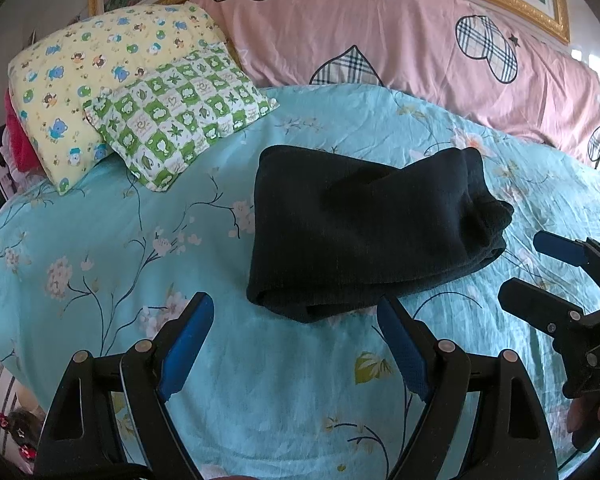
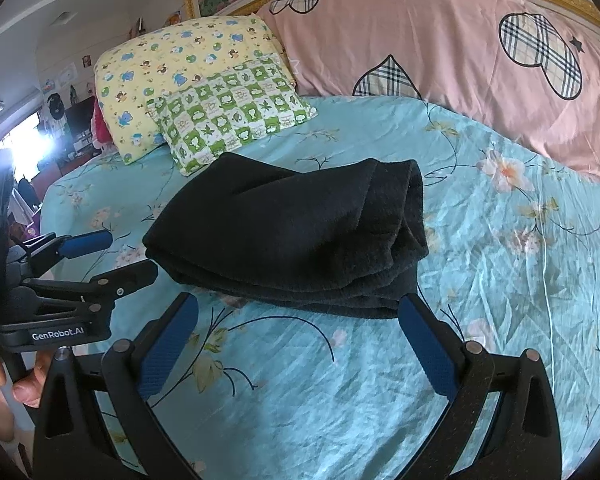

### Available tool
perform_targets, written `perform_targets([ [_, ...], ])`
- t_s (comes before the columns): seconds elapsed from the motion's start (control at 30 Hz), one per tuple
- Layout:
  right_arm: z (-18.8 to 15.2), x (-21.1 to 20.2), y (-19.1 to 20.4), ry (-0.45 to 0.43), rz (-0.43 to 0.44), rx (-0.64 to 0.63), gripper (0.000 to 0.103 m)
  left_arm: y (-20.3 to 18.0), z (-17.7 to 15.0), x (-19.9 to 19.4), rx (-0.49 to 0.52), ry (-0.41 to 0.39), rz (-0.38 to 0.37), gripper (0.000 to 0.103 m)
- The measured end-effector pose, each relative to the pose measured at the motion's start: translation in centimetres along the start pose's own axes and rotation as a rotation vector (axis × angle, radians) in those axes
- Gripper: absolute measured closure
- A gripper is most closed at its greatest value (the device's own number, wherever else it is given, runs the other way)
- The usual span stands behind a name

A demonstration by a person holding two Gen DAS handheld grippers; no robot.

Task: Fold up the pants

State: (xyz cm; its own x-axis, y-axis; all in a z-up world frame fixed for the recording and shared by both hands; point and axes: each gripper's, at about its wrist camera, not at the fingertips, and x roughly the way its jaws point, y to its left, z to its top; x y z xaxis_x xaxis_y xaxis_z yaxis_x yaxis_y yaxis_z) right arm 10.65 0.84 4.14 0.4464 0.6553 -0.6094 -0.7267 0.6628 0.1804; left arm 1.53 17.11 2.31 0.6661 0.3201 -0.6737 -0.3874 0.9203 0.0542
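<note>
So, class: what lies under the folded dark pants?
The pants lie on the turquoise floral bedsheet, visible all around them. Whatever sits directly beneath is covered.

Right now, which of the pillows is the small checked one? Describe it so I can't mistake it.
Start at the long pink bolster across the head of the bed. At its left end lies a yellow cartoon-print pillow; the green-and-white checked pillow leans on that one's front. It is the smallest, with frog and leaf squares.

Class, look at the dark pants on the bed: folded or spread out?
Folded. The pants form a compact bundle with stacked layers at the near edge, lying on the bedsheet; no gripper holds them.
</note>
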Motion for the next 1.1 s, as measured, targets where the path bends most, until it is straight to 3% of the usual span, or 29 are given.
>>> perform_targets([
  [0.73,1.0,0.0,-0.1,-0.009,0.004,-0.012,0.003,0.6,1.8,0.9,-0.048,0.012,-0.019,0.019],
  [1.1,1.6,-0.4,-0.1,-0.032,0.016,0.002,0.002,0.3,2.7,0.4,-0.041,-0.008,0.030,0.019],
])
